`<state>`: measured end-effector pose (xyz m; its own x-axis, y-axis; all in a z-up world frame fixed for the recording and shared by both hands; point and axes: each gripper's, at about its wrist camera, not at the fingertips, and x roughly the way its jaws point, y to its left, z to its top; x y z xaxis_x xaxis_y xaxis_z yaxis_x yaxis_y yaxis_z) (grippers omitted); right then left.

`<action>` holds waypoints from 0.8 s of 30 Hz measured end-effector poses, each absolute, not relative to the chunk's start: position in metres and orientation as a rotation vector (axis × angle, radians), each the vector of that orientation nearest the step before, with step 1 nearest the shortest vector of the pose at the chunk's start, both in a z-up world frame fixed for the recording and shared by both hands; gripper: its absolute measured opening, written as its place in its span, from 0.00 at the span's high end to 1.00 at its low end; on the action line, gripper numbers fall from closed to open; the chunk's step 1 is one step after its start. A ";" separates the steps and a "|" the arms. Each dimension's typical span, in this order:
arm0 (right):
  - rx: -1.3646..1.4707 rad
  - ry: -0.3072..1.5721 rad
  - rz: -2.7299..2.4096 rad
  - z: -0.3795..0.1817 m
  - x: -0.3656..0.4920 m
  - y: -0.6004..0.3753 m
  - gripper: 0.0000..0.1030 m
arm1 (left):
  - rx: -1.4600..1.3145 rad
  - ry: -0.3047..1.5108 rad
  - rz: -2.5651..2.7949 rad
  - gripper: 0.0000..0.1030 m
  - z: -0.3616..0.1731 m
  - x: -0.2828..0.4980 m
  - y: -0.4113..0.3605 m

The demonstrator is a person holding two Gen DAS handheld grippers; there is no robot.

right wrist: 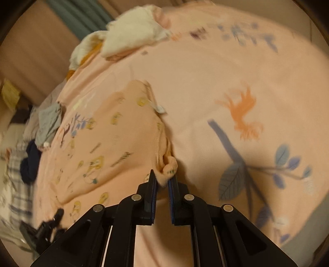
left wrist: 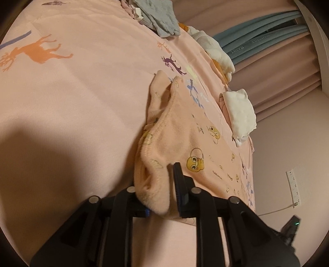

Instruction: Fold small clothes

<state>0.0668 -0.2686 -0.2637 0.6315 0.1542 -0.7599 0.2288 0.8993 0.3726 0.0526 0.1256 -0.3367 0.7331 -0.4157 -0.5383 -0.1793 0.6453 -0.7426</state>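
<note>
A small peach garment with yellow cartoon prints (left wrist: 185, 143) lies on the pink bed sheet (left wrist: 82, 102). My left gripper (left wrist: 160, 184) is shut on a bunched edge of it; the cloth covers the left finger. In the right wrist view the same garment (right wrist: 115, 139) spreads to the left, and my right gripper (right wrist: 164, 178) is shut on its rolled corner. The left gripper's body shows at the lower left of that view (right wrist: 47, 226).
Folded white clothes (left wrist: 240, 111) and a white-and-orange piece (left wrist: 216, 51) sit along the bed's far edge. A grey garment (left wrist: 162, 16) lies at the top. Pink curtains (left wrist: 277, 86) hang behind. In the right view, grey (right wrist: 49, 123) and dark (right wrist: 30, 162) clothes lie left.
</note>
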 end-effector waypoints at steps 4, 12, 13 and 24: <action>0.347 0.911 -0.028 -0.247 0.068 -0.242 0.83 | -0.854 0.742 -0.144 0.69 -0.332 0.053 0.119; 0.204 0.846 0.097 -0.213 0.091 -0.198 0.83 | -0.738 0.717 -0.141 0.33 -0.322 0.061 0.094; 0.186 0.847 0.137 -0.214 0.103 -0.187 0.83 | -0.722 0.711 -0.132 0.32 -0.322 0.062 0.091; 0.261 0.955 0.318 -0.299 0.156 -0.139 0.83 | -0.665 0.675 -0.104 0.31 -0.326 0.063 0.086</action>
<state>0.1557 -0.1393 -0.2988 0.5375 0.3779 -0.7538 -0.1500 0.9225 0.3556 0.0632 0.0858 -0.3263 0.7836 -0.2972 -0.5455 -0.1189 0.7902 -0.6012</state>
